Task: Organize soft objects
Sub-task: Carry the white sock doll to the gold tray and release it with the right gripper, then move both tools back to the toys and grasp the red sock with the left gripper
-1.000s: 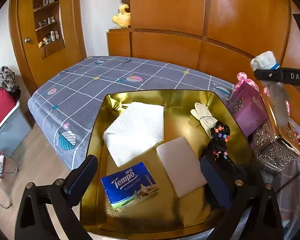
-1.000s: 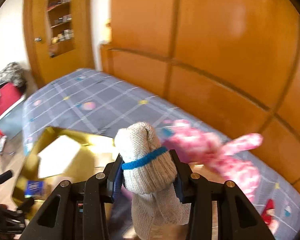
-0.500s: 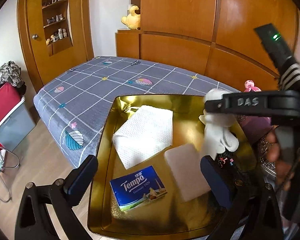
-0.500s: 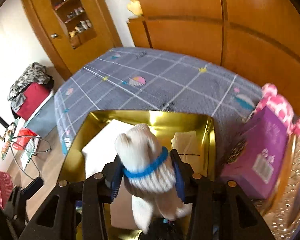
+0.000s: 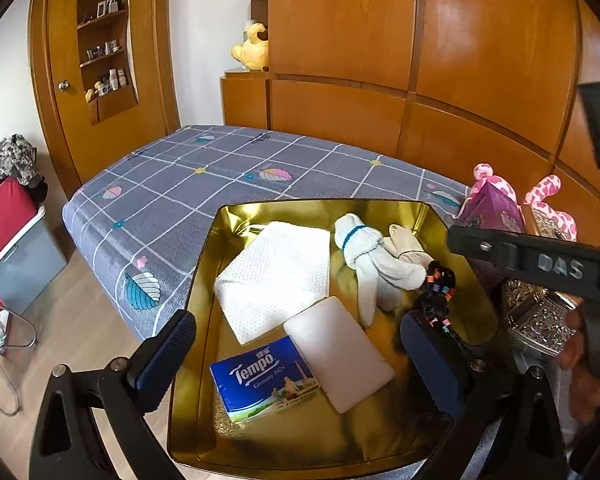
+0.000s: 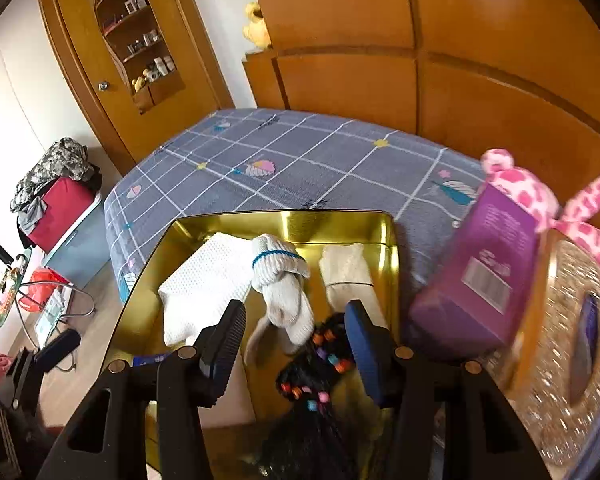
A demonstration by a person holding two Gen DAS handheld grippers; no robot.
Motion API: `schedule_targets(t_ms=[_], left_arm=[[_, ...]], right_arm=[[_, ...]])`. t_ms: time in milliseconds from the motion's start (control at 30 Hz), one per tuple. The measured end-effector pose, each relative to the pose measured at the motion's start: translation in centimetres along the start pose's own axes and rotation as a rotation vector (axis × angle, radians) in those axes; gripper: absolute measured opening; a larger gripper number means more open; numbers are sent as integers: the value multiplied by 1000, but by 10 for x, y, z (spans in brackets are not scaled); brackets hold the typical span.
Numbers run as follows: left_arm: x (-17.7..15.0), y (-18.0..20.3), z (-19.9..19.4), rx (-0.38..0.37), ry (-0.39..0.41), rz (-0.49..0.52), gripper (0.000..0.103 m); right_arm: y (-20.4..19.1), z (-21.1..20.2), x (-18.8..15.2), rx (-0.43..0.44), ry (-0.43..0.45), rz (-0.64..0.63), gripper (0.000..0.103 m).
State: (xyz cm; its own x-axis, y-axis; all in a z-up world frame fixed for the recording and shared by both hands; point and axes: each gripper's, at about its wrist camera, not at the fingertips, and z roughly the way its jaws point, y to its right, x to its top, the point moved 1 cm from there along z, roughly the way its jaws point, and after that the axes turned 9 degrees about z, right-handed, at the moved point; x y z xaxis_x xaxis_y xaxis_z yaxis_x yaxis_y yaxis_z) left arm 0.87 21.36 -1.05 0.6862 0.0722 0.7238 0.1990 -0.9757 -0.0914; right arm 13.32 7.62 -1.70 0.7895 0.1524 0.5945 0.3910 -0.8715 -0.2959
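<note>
A gold tray point(image 5: 204, 280) point(image 6: 148, 264) lies on the bed. In it lie a white cloth point(image 5: 276, 276) point(image 6: 204, 284), a rolled grey sock with a blue band point(image 5: 364, 252) point(image 6: 280, 280), a cream glove point(image 5: 406, 240) point(image 6: 348, 272), a white pad point(image 5: 340, 356), a blue Tempo tissue pack point(image 5: 264, 376) and a black bundle with coloured beads point(image 5: 436, 292) point(image 6: 320, 360). My left gripper point(image 5: 296, 356) is open over the tray's near end. My right gripper point(image 6: 296, 336) is open just above the sock, holding nothing.
A purple box point(image 6: 476, 280) point(image 5: 492, 212), a pink spotted plush point(image 6: 540, 196) point(image 5: 548, 200) and an ornate silver box point(image 6: 568, 340) point(image 5: 540, 316) sit right of the tray. The grey checked bed point(image 5: 220, 176) stretches beyond. Wooden panels stand behind; red bin and clutter on the floor at left.
My right gripper carried the sock from over the plush down into the tray, then opened and let it go. The sock now lies beside the glove. My left gripper stayed open.
</note>
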Motion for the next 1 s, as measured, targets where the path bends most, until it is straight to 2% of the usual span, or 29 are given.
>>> schedule_targets(t_ms=[300, 533, 700, 1000], left_arm=[[1, 16, -11, 5, 38, 56, 103], [1, 30, -18, -19, 54, 100, 103], [0, 41, -23, -29, 68, 130, 103], [-5, 61, -31, -54, 81, 187, 103]], right_arm=[[23, -61, -23, -41, 128, -6, 52], [63, -104, -35, -94, 193, 57, 52], [101, -133, -43, -172, 227, 97, 52], [187, -174, -63, -338, 253, 243, 52]])
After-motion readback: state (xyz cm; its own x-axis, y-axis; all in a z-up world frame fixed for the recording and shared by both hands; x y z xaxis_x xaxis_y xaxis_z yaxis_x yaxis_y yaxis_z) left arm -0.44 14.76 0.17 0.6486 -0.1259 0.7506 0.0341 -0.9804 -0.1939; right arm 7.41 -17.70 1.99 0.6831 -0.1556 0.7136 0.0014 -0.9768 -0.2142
